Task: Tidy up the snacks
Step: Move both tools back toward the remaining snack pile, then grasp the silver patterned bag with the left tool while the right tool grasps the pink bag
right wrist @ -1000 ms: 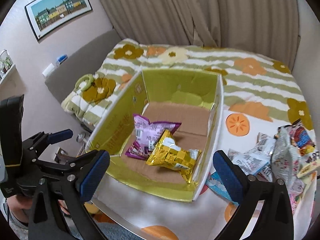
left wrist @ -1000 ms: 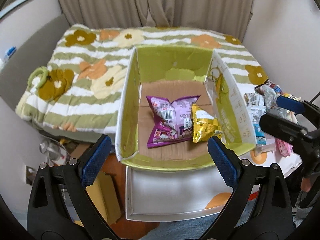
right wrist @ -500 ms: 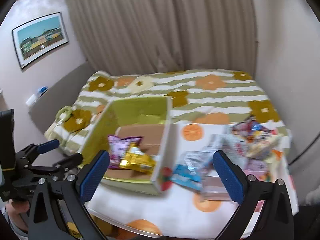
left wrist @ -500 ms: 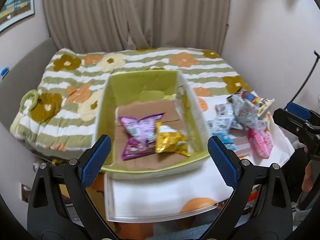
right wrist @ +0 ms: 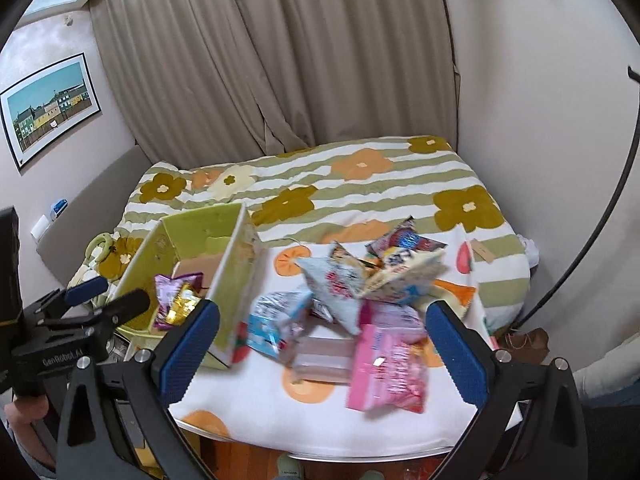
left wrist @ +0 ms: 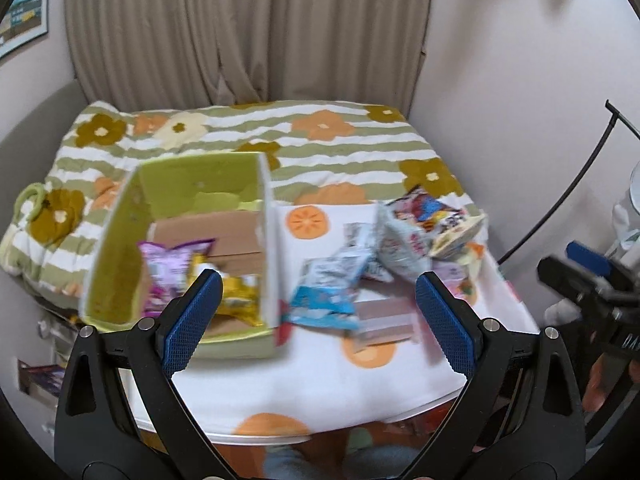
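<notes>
Off the green box [right wrist: 192,256] toward the snack pile [right wrist: 360,292] at 2 o'clock, both views have swung, the left gripper [left wrist: 318,320] and right gripper [right wrist: 320,344] both wide and empty, so another packet looks next.

The left gripper [left wrist: 318,320] has matte black, A-shaped plastic arms with triangular cut-outs; its fingertips [left wrist: 194,320] wear ribbed blue pads; silver screw heads sit at the pivots. The right gripper [right wrist: 322,354] is built alike, black with blue textured pads and round silver screws. In the right wrist view the other tool's black body bears white lettering, partly legible; a bare-skinned hand [right wrist: 24,410] grips its handle.
</notes>
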`<action>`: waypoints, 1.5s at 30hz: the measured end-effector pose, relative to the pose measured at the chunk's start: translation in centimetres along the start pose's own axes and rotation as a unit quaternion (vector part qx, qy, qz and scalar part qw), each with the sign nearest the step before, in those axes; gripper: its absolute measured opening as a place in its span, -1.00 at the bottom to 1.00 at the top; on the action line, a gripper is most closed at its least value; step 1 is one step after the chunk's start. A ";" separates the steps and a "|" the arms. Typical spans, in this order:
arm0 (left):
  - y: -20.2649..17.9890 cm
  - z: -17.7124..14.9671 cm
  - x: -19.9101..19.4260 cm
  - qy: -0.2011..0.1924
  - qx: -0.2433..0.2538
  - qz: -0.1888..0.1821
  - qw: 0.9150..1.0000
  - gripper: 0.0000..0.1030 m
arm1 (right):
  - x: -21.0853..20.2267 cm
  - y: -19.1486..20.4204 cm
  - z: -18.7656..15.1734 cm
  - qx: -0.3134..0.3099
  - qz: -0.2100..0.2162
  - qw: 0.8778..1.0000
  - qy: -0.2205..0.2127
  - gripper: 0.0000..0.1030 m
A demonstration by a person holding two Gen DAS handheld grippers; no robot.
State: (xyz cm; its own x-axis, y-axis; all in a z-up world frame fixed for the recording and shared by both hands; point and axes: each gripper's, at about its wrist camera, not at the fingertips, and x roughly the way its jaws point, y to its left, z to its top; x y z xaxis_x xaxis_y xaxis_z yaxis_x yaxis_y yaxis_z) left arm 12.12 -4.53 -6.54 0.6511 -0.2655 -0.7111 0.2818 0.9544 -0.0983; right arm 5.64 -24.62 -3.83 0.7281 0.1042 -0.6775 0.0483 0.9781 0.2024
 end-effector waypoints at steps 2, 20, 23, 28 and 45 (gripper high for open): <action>-1.7 0.5 1.1 0.007 0.001 -0.007 1.000 0.87 | 0.2 -1.8 -0.2 0.003 0.006 1.000 0.012 1.00; -8.8 3.1 18.9 0.133 0.068 -0.071 0.986 0.87 | 12.2 -12.2 -6.5 0.124 0.051 0.976 0.173 1.00; -9.2 3.1 21.3 0.154 0.086 -0.080 0.981 0.87 | 14.1 -12.7 -7.3 0.149 0.070 0.969 0.187 1.00; -9.4 2.7 24.3 0.187 0.112 -0.097 0.971 0.87 | 16.9 -12.9 -8.3 0.158 0.077 0.961 0.215 1.00; -9.4 2.4 26.3 0.212 0.148 -0.129 0.957 0.16 | 20.6 -12.9 -9.8 0.147 0.092 0.951 0.254 1.00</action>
State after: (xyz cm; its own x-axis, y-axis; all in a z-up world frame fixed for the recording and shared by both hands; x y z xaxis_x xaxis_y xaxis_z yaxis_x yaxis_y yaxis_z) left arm 28.33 -20.81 -22.65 0.2056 -0.3485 -0.9145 0.6237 0.7667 -0.1520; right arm 13.30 -33.29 -27.32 0.3208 0.4152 -0.8513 0.1950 0.8506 0.4884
